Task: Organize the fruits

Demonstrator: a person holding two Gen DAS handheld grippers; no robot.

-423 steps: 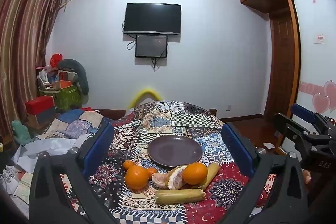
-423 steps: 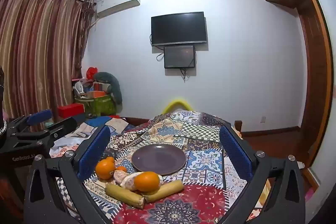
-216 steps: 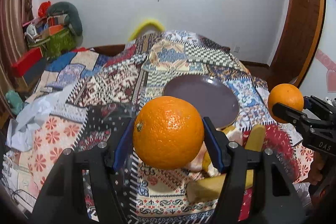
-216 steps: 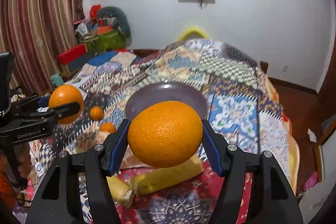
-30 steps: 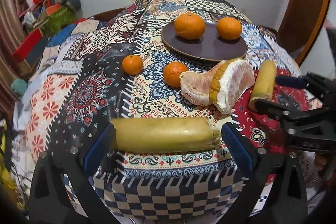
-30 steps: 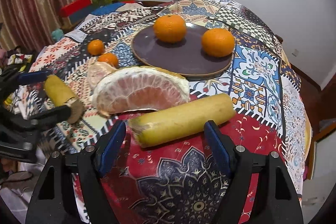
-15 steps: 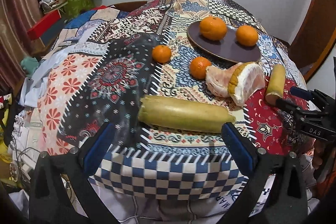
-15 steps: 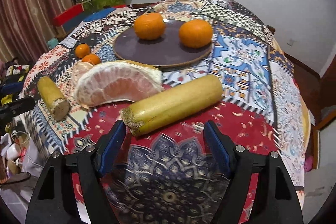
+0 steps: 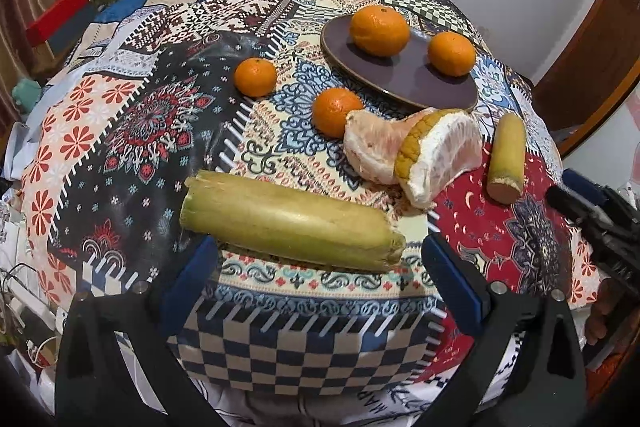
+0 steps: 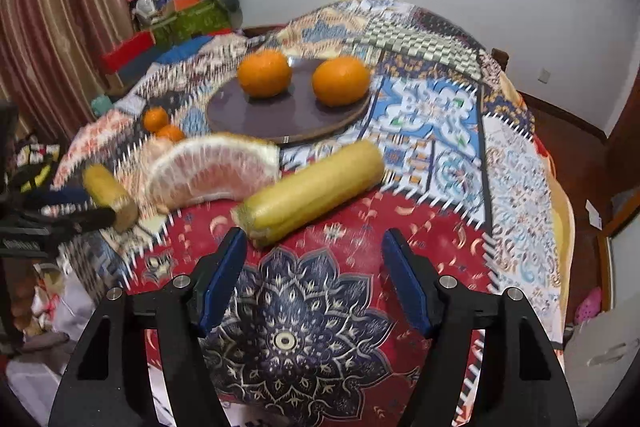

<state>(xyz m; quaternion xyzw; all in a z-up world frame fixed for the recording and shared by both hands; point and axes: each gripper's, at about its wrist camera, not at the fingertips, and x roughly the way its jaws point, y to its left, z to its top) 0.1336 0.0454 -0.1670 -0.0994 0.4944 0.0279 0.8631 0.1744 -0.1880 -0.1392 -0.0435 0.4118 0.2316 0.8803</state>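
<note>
Left hand-held gripper (image 9: 320, 269): jaws spread wide, holding nothing; poised at the near edge of the tabletop, just short of the near yellow-green stalk.
Right hand-held gripper (image 10: 314, 281): jaws apart, holding nothing; positioned over the red medallion patch, just short of the second stalk's cut end.
Tabletop (image 9: 120, 131): round, covered with a patchwork-print cloth.
Plate (image 9: 400, 83): dark purple, on the far half of the tabletop; carries two large oranges (image 9: 379, 31), set apart from each other.
Small oranges (image 9: 255, 77): two, on the cloth outside the plate, to its near left; the nearer one touches the pomelo pieces.
Pomelo pieces (image 9: 416, 151): two peeled wedges leaning against each other, just in front of the plate.
Near stalk (image 9: 288, 221): lies crosswise on the cloth, directly ahead of the left jaws.
Second stalk (image 10: 310, 193): lies diagonally, between the pomelo and the right jaws, its far end close to the plate rim.
Right wrist view: motion-blurred.
</note>
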